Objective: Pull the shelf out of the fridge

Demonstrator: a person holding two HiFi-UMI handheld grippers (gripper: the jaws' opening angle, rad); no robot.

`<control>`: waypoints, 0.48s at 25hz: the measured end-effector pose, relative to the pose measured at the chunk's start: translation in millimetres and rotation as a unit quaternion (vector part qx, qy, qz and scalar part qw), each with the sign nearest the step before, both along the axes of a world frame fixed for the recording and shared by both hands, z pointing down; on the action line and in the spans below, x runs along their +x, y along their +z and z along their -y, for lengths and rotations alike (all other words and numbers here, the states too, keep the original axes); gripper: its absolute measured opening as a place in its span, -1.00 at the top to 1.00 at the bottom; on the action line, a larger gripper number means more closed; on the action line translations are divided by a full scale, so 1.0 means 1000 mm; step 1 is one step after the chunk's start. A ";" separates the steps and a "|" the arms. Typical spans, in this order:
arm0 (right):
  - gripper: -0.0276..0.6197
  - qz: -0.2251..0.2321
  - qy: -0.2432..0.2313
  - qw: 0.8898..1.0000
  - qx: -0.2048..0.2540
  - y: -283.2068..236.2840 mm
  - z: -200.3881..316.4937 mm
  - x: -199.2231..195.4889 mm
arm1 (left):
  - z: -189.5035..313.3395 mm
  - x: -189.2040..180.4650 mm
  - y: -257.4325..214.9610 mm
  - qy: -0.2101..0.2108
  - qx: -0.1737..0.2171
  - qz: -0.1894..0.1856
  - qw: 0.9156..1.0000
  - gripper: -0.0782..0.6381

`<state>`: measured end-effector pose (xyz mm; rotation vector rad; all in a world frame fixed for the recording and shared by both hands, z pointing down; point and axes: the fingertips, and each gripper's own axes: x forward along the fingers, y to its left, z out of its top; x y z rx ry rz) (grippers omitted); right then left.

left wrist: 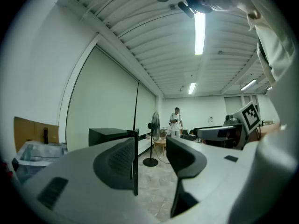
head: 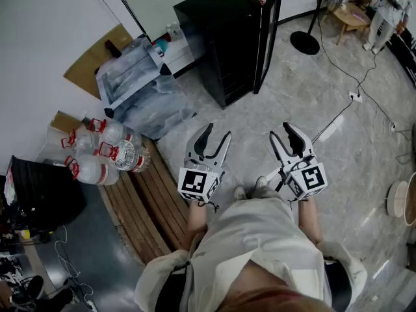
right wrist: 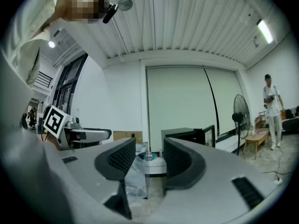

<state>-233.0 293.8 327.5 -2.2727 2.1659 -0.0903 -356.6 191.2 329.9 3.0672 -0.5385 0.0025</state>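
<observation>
- The left tool (head: 218, 135), grey plastic with a cube of square markers at its back, is held level above the floor. Its two jaws are spread and nothing is between them; the left tool view (left wrist: 149, 158) shows only the room through the gap.
- The right tool (head: 281, 134) is held just beside it, also level. Its jaws are apart in the same way and pinch nothing, as the right tool view (right wrist: 148, 161) shows.
- The two tools are near each other but do not touch.
- The black box-shaped fridge (head: 221, 41) stands on the grey marble-patterned floor (head: 312, 103), in front of the person and well apart from both tools.
- The fridge door (head: 268, 34) is swung open on the right side of the fridge in the head view.
- The shelf cannot be made out: no view looks into the fridge.
- In the left tool view the fridge (left wrist: 110, 135) is seen far behind the left jaw; in the right tool view it (right wrist: 184, 133) is behind the right jaw.
- Clear plastic water bottles with red handles (head: 107, 149) lie at the left, beside a brown wooden slatted bench (head: 153, 207).
- A bundle wrapped in clear plastic film (head: 140, 86) lies left of the fridge.
- A black standing fan (left wrist: 153, 125) stands beyond the fridge, and a person in white clothes (left wrist: 175, 122) stands further back near a small wooden table (head: 351, 15).
</observation>
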 end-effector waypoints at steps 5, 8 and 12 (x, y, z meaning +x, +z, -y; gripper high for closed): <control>0.34 0.009 0.015 1.000 0.004 0.005 0.007 -0.005 | 0.004 -0.001 0.002 0.005 0.000 0.001 1.000 0.17; 0.34 0.013 0.017 1.000 0.003 0.012 0.015 -0.005 | 0.008 0.003 0.008 0.011 0.000 0.006 1.000 0.17; 0.34 0.015 0.020 1.000 -0.001 0.016 0.023 0.001 | 0.015 0.012 0.011 0.016 0.000 0.007 1.000 0.17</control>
